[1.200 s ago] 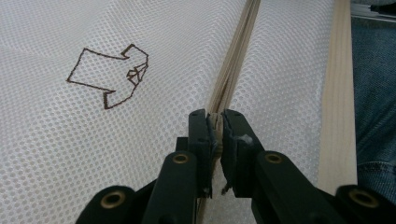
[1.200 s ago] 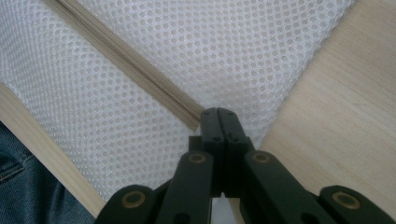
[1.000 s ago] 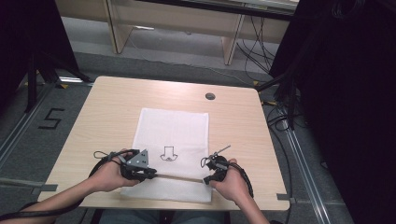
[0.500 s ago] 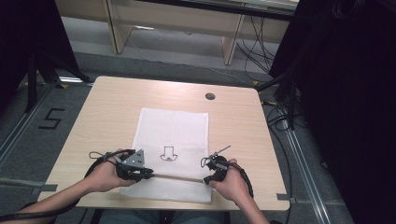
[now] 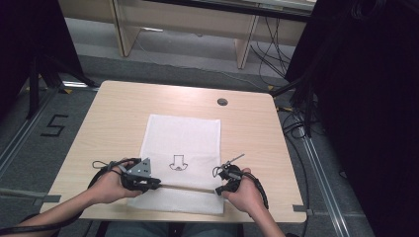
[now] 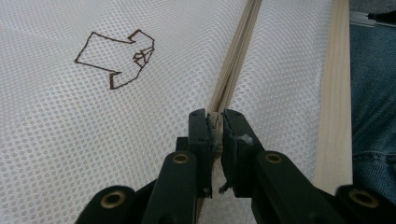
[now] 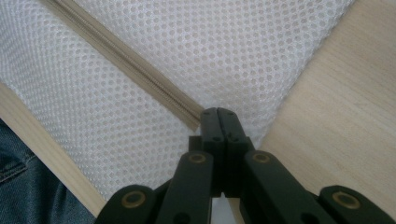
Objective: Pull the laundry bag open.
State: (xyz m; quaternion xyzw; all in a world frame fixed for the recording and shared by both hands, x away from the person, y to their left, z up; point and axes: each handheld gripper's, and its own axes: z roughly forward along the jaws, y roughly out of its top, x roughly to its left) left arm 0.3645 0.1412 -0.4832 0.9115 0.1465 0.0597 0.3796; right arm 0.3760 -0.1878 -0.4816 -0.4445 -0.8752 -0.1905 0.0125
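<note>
Since the earlier frame, the left gripper [image 5: 157, 183] has shifted slightly. One white mesh bag [image 5: 183, 143] lies mid-table; its one beige zipper [image 5: 187, 187] at six o'clock is pinched by two grippers, left then right gripper [image 5: 218, 190], jaws closed.

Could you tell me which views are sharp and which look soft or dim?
High view: soft, dark at its edges, table evenly lit. Left gripper view: mesh bag crisp, denim corner soft. Right gripper view: zipper sharp, no glare.
</note>
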